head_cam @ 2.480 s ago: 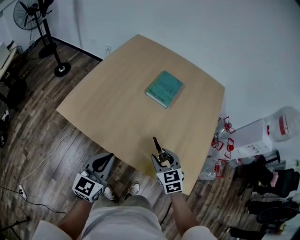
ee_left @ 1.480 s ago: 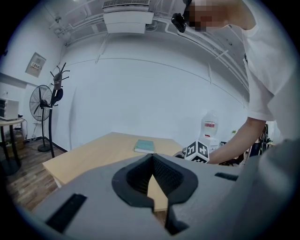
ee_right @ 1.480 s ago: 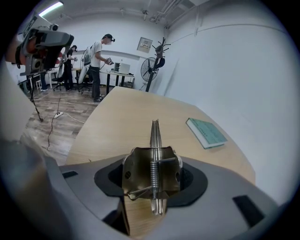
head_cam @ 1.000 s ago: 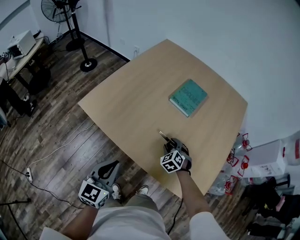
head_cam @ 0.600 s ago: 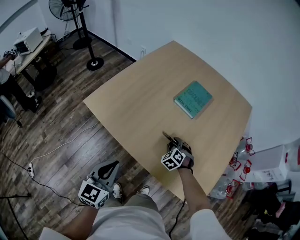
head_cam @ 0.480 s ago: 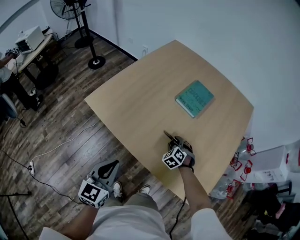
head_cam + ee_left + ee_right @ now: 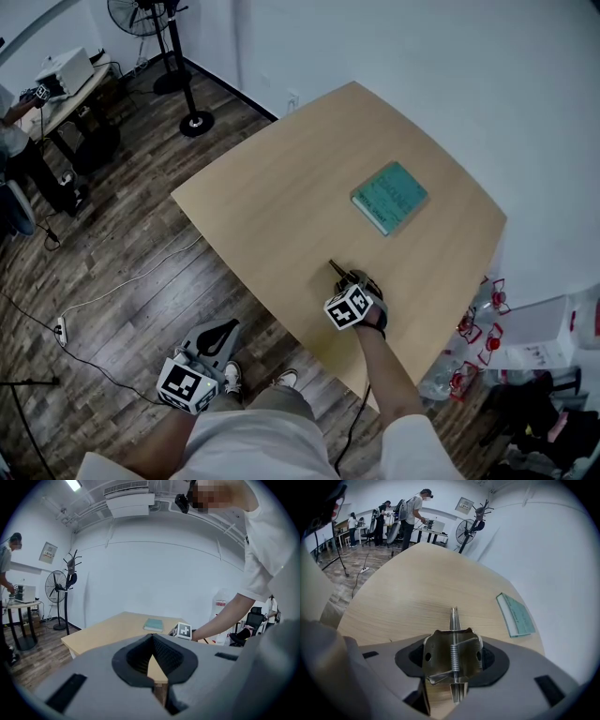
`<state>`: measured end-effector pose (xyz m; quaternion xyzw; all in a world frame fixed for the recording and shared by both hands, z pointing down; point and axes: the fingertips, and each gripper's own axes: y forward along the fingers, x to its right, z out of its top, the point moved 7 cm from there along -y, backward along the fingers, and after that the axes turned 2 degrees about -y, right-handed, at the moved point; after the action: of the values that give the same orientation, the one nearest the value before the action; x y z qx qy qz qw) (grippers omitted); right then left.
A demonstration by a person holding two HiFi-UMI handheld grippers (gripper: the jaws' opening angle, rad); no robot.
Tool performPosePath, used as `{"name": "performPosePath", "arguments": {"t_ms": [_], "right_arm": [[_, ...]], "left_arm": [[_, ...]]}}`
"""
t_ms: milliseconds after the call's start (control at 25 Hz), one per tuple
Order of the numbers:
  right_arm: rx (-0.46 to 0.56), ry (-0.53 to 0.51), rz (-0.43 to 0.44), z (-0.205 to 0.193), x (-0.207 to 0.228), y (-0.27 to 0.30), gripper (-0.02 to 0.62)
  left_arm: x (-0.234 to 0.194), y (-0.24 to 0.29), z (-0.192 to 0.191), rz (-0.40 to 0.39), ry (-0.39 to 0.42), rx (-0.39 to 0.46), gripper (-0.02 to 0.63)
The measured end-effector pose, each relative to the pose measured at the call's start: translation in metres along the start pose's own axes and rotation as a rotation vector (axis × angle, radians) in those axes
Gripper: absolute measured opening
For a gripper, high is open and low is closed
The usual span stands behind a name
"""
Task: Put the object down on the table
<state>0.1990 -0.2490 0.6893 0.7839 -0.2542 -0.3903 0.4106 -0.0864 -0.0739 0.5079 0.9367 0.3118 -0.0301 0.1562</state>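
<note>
Right gripper (image 7: 352,281) clamped on a metal clip (image 7: 451,654), jaws just closed in a bit more. Clip nose angles down over table (image 7: 272,178) near its front edge, well apart from book (image 7: 389,197). Left gripper (image 7: 217,331) closed, empty, off the table.

Tabletop (image 7: 281,197): the left half and centre are bare wood, open to approach from the near and left edges. Obstacles: a teal book (image 7: 389,198) lying flat toward the far right corner, and a metal spring clip (image 7: 335,270) at the near right edge, well apart from the book. The far and right edges run close to a white wall (image 7: 487,84); water bottles (image 7: 466,325) crowd the floor at the right corner.
</note>
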Motion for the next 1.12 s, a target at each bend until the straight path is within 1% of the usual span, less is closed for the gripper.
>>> {"name": "performPosePath", "arguments": {"t_ms": [120, 360, 760, 1120], "right_arm": [[-0.002, 0.016, 0.016, 0.001, -0.001, -0.003, 0.188], [0.013, 0.039, 0.048, -0.001, -0.007, -0.009, 0.222], [0.011, 0.035, 0.046, -0.004, -0.020, -0.017, 0.225], [0.004, 0.041, 0.042, -0.013, -0.023, -0.021, 0.227]], "left_arm": [[0.001, -0.004, 0.000, 0.004, -0.004, 0.005, 0.006], [0.002, -0.007, -0.002, 0.027, -0.018, 0.026, 0.006], [0.000, -0.014, -0.003, 0.043, -0.032, 0.046, 0.006], [0.005, -0.013, -0.005, 0.032, -0.037, 0.046, 0.006]]}}
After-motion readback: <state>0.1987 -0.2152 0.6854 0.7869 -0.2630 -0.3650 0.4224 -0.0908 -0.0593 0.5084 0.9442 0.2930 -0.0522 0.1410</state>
